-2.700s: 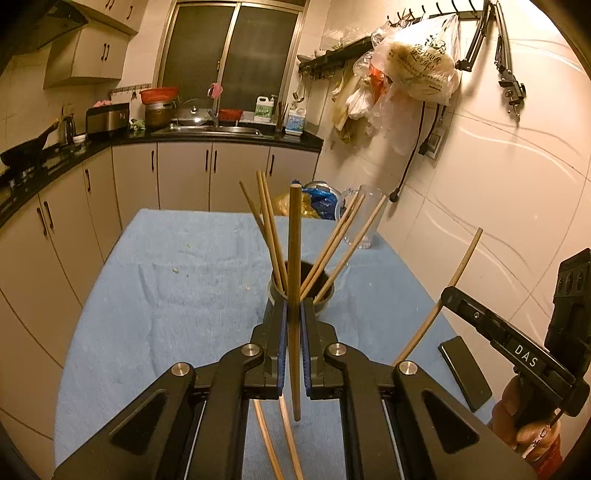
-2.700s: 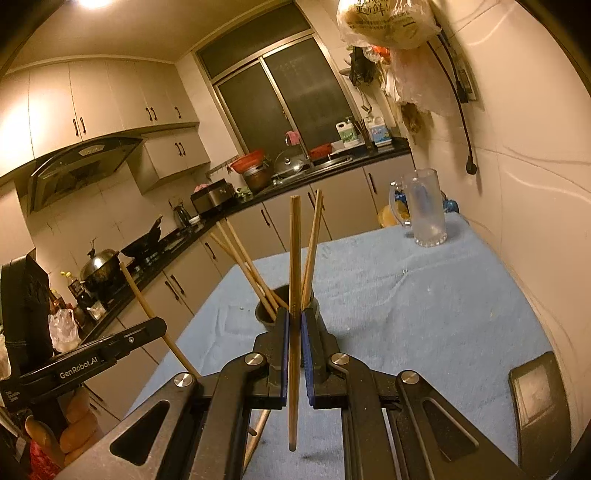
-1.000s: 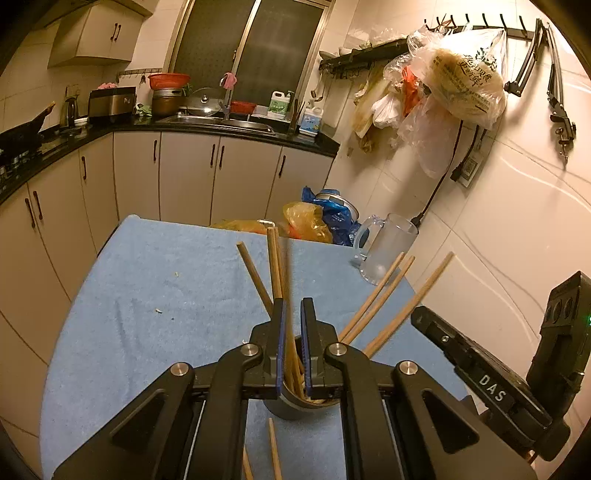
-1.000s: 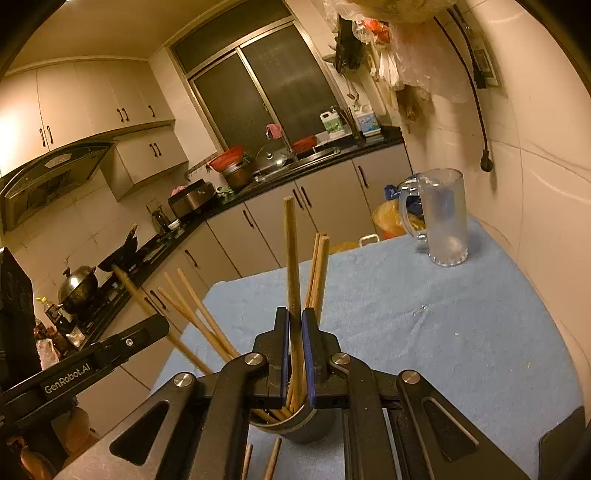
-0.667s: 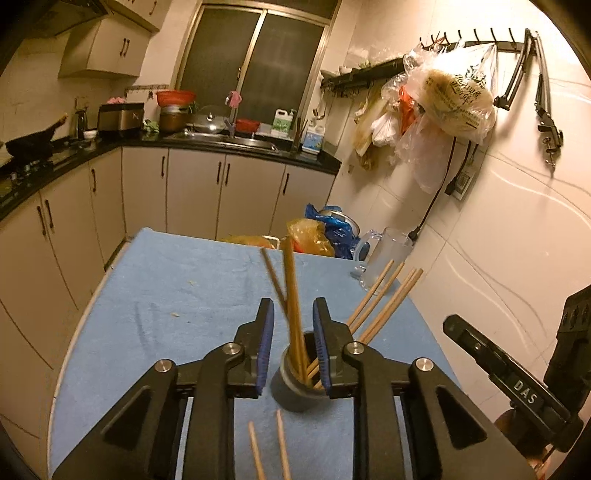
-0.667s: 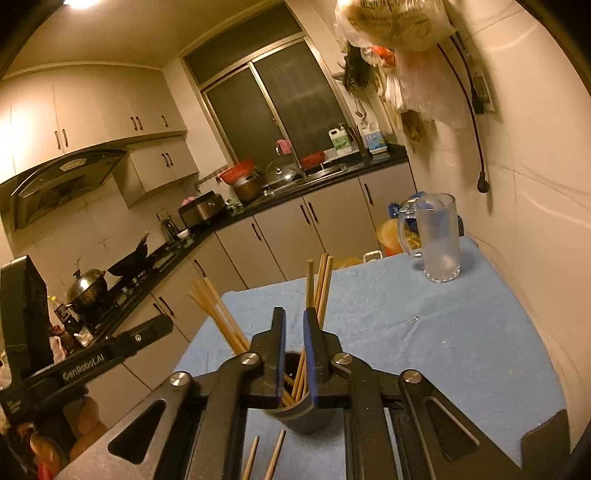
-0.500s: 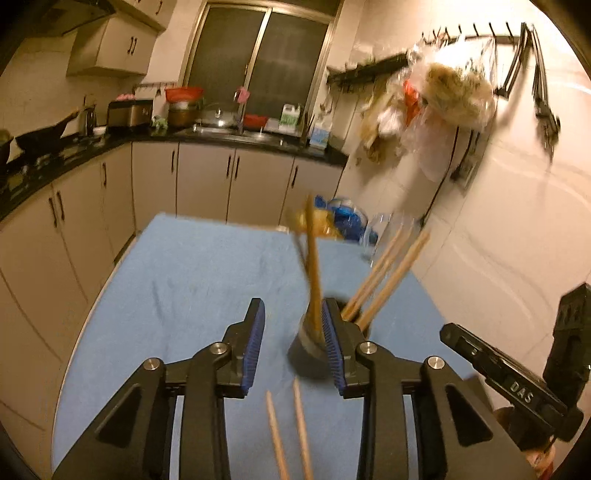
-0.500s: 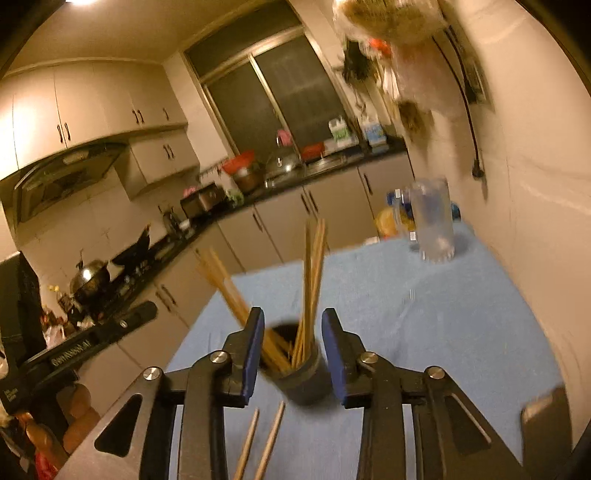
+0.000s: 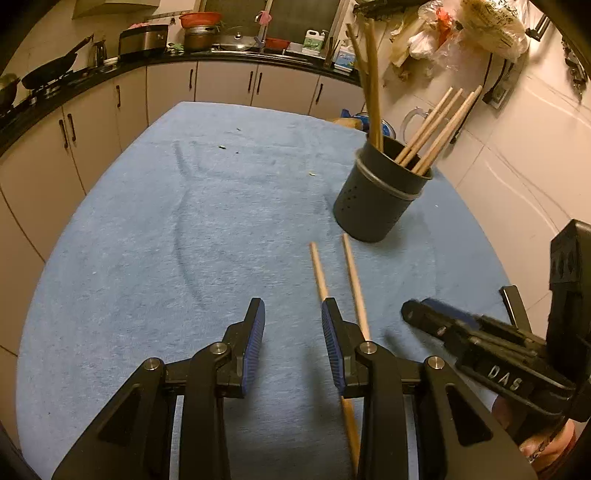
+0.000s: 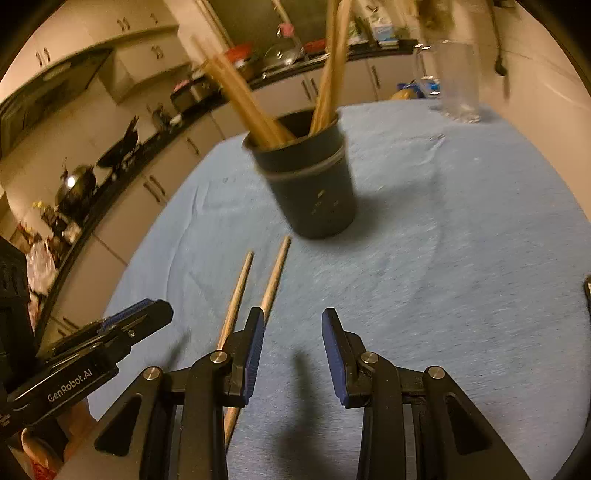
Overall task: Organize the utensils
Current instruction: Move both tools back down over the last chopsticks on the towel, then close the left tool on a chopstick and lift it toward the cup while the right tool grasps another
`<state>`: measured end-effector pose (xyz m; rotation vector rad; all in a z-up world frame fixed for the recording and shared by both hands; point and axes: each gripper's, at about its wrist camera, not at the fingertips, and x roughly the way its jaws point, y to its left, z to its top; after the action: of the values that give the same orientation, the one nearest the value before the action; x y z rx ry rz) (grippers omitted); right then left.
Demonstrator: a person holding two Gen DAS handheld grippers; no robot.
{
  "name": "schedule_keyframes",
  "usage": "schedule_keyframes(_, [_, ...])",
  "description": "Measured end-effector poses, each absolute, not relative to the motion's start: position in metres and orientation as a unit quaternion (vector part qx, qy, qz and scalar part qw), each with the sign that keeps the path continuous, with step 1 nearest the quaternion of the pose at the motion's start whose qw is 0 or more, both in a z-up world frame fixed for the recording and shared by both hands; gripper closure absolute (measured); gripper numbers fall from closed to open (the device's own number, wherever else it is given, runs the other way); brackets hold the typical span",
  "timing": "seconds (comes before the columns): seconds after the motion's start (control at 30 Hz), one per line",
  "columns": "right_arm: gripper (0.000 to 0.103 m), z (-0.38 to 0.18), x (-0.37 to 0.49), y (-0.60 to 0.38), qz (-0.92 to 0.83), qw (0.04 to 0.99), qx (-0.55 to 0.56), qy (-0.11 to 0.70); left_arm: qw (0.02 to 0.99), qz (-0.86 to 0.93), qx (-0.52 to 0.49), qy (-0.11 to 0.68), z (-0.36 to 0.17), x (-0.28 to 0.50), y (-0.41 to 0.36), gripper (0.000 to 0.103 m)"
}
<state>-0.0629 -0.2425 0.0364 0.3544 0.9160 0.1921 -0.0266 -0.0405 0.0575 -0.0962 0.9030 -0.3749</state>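
Note:
A dark perforated holder [image 9: 380, 199] stands on the blue cloth [image 9: 184, 240] with several wooden chopsticks [image 9: 432, 129] upright in it. Two loose chopsticks [image 9: 318, 269] lie side by side on the cloth in front of it. My left gripper [image 9: 293, 314] is open and empty, low over the cloth, its right finger lying over the nearer stick. In the right wrist view the holder [image 10: 314, 184] is blurred and the loose chopsticks [image 10: 275, 275] run under the left finger of my right gripper [image 10: 293, 321], which is open and empty. Each gripper's tip shows in the other's view.
A glass mug [image 10: 456, 85] stands at the far right corner by the tiled wall. A dark phone [image 9: 511, 306] lies near the cloth's right edge. Cabinets and a cluttered counter [image 9: 147, 59] run behind and to the left. Plastic bags [image 9: 491, 26] hang on the wall.
Both grippers let go of the chopsticks they held over the holder, opened, drew back and sank toward the cloth. The two loose chopsticks now lie right at their fingers.

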Motion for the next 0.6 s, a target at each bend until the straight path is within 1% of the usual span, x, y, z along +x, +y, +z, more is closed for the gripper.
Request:
schedule_keyframes(0.17, [0.068,0.025,-0.056,-0.218,0.115,0.861,0.152,0.471,0.878,-0.174,-0.062,0.441,0.051,-0.027,-0.025,0.073])
schedule_keyframes(0.2, [0.07,0.021,-0.055,-0.212,0.117,0.858,0.141,0.481,0.877,-0.172,-0.064,0.444,0.05,-0.025,-0.023,0.073])
schedule_keyframes(0.23, [0.073,0.018,-0.055,-0.208,0.119,0.856,0.134,0.485,0.876,-0.172,-0.067,0.446,0.049,-0.024,-0.022,0.073])
schedule_keyframes(0.37, [0.092,0.017,-0.057,-0.197,0.121,0.859,0.09,0.488,0.87,-0.176,-0.073,0.455,0.046,-0.022,-0.023,0.073])
schedule_keyframes(0.6, [0.093,0.02,-0.071,-0.226,0.123,0.854,0.042,0.503,0.851,-0.205,-0.047,0.481,0.039,-0.021,-0.046,0.073])
